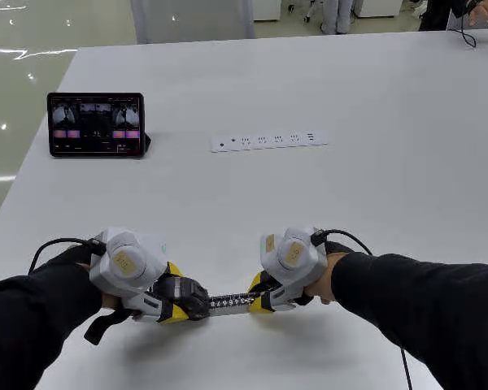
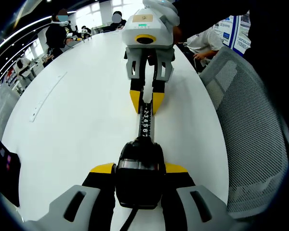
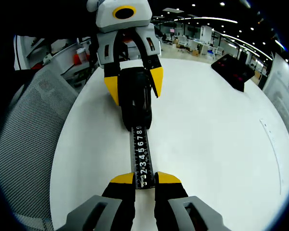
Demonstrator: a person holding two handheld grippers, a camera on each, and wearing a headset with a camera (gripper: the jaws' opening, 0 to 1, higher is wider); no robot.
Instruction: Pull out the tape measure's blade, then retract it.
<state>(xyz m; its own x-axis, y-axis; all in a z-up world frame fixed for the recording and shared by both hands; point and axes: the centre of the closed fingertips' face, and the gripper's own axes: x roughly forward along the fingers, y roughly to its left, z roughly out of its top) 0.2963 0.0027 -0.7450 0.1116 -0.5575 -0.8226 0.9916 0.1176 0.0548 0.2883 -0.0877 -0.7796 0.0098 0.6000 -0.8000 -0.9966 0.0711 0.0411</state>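
This looks to me like an open-plan office that doubles as a robotics lab, and I place everything against the long white counter (image 1: 374, 122) I am working at. On the counter, toward its far left, a propped tablet (image 1: 96, 124) shows a grid of camera pictures. Near the counter's middle lies a white power strip (image 1: 268, 140). A grey mesh office chair (image 2: 250, 134) stands just beside the counter's edge. People (image 2: 58, 29) are gathered at one end of the counter, with printed posters (image 2: 236, 33) close by. Beyond the counter, rows of desks (image 3: 202, 45) run under long ceiling light strips (image 3: 221, 19). A glossy floor (image 1: 32, 57) lies around it.
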